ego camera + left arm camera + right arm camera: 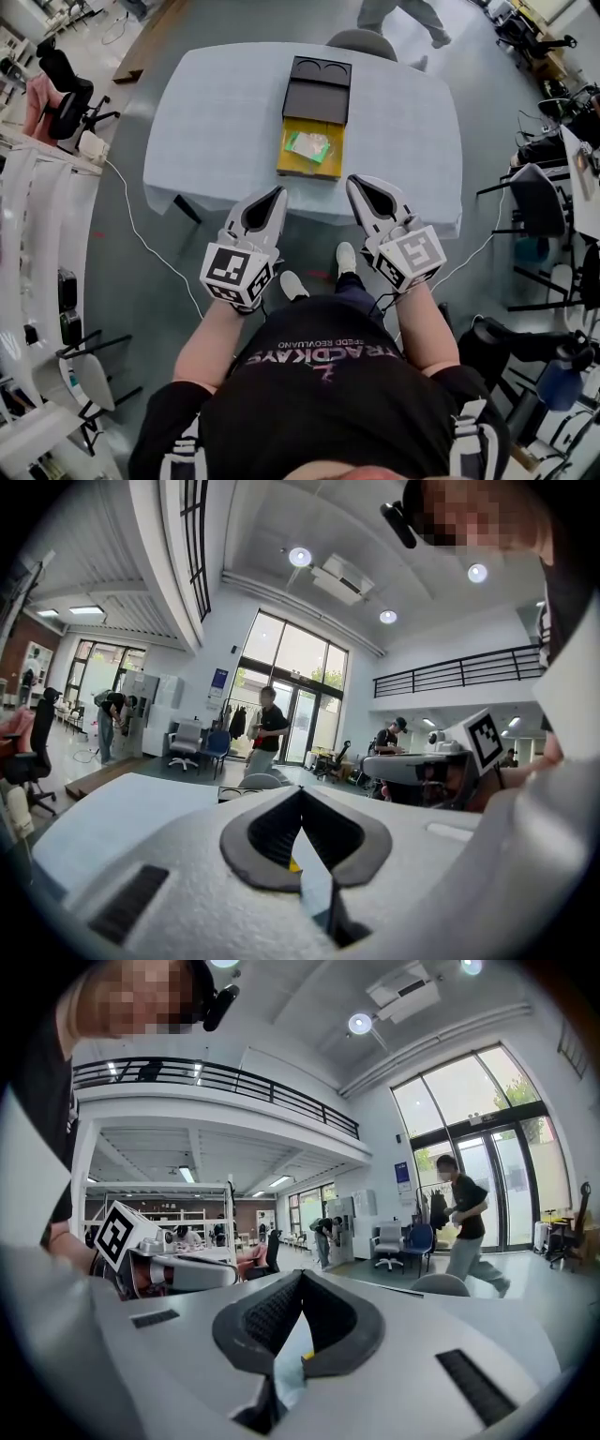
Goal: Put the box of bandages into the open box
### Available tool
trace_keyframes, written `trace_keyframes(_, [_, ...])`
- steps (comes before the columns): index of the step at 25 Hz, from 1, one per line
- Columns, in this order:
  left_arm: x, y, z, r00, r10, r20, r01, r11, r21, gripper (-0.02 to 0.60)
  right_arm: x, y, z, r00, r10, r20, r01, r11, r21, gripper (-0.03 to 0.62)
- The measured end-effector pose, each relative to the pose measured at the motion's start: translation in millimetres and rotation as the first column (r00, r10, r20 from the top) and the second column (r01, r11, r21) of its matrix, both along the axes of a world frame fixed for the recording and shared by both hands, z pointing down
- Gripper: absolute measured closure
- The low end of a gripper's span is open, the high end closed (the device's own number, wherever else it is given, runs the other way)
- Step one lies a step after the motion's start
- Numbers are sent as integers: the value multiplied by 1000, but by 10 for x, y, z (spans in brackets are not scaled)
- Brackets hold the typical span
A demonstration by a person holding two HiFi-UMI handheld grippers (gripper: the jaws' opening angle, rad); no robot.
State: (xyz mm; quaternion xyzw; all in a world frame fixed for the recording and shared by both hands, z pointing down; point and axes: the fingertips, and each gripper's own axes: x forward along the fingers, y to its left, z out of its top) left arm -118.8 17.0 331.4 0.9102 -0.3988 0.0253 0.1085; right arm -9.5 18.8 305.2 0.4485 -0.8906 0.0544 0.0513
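Bandage box (308,145) inside open box (309,172)

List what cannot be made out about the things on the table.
Head view: print on the green box inside the yellow open box is too small to read.
Left gripper view: closed fingers hide the open box except a yellow sliver.
Right gripper view: the same, behind its fingers.

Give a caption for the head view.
Left gripper and right gripper shut, empty; green box lies in yellow box on table.
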Motion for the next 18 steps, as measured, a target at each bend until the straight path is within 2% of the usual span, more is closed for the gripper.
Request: trace_keyframes(18, [362,-129,-132,995,-100,3,100,995,11,566,321,-208,-84,993,-113,20,113,994,12,583])
